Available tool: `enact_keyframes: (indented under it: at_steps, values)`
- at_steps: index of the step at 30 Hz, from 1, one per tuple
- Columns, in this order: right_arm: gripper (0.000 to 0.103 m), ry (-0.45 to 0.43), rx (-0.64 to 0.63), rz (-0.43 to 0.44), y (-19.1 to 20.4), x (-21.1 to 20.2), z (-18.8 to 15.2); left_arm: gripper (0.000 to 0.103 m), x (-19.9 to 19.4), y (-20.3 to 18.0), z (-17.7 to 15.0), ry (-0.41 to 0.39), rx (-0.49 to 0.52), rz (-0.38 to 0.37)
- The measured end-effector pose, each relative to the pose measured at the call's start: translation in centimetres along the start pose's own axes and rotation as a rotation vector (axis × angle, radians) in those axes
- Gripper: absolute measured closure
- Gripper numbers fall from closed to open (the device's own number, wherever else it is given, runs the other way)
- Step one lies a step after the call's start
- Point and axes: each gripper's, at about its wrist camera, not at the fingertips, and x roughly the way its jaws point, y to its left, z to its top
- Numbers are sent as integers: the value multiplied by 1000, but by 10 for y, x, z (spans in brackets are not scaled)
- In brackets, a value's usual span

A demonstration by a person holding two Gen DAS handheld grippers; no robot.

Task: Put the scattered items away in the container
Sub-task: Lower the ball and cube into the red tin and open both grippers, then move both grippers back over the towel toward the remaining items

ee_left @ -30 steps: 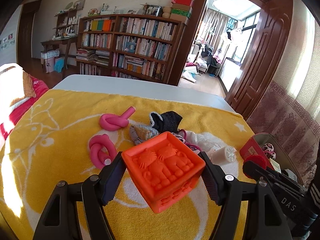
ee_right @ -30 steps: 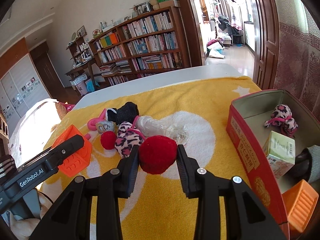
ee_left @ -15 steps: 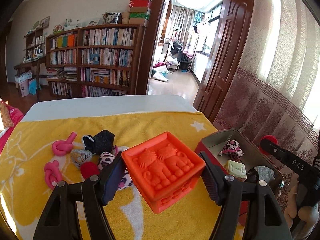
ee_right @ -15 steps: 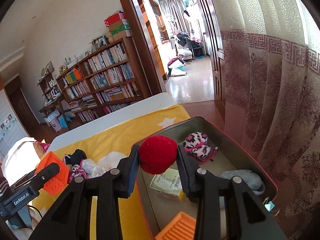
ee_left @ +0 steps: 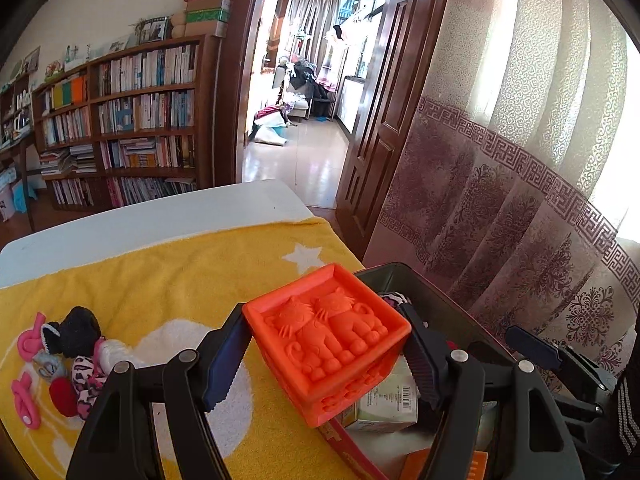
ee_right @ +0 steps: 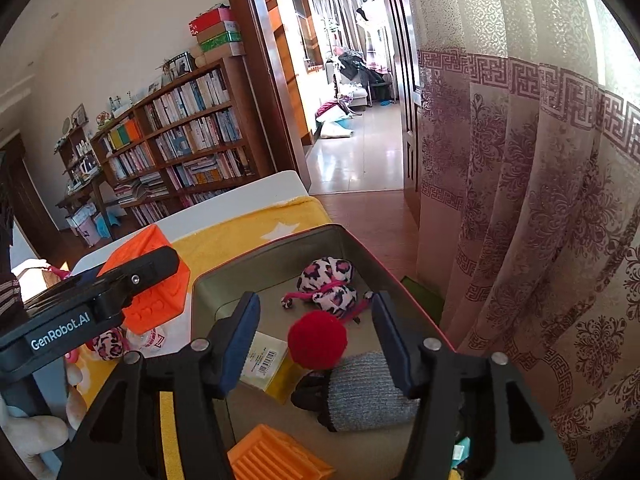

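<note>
Our left gripper (ee_left: 324, 364) pinches the orange block (ee_left: 326, 338) above the container's (ee_right: 280, 246) near edge; our right gripper's (ee_right: 316, 340) fingers are opening around the red pompom (ee_right: 317, 340).

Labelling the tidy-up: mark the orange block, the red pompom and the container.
orange block (ee_left: 326, 330): left wrist view, embossed top face.
red pompom (ee_right: 317, 339): right wrist view, middle.
container (ee_right: 208, 280): right wrist view, near-left rim.

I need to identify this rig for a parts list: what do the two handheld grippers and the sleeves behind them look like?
Both grippers are black plastic frames with silver screws and two fingers lined with dark blue ribbed pads. The left gripper carries white "GenRobot.AI" lettering on its side, seen from the right wrist. The right gripper matches it. Dark sleeves with pale stripes show at the frame edges.
</note>
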Motion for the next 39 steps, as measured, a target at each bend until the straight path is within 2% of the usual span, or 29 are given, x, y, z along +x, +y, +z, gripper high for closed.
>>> enact_keyframes:
  at_steps: [1,4,13,21,26,39]
  values:
    - [24,-9,-7,-3,1,-1,-1,29,5,-2,1,11,-7,-15]
    - [24,-28,-39,-30,3,-4,-3,21,11,-9,3,13,-8,-24]
    - [24,-35,-28,-26,2,-7,-7,21,-1,5,0,1,-39,-9]
    - [24,-74,-73,-37,23,-22,-10,21,-22,21,-11,-19,-38,36]
    - [23,-75,-114,-23,44,-25,-16,21,-42,39,-20,-39,-64,66]
    - [23,-53,-268,41,118,-23,-36,21,-93,120,-56,-58,-196,156]
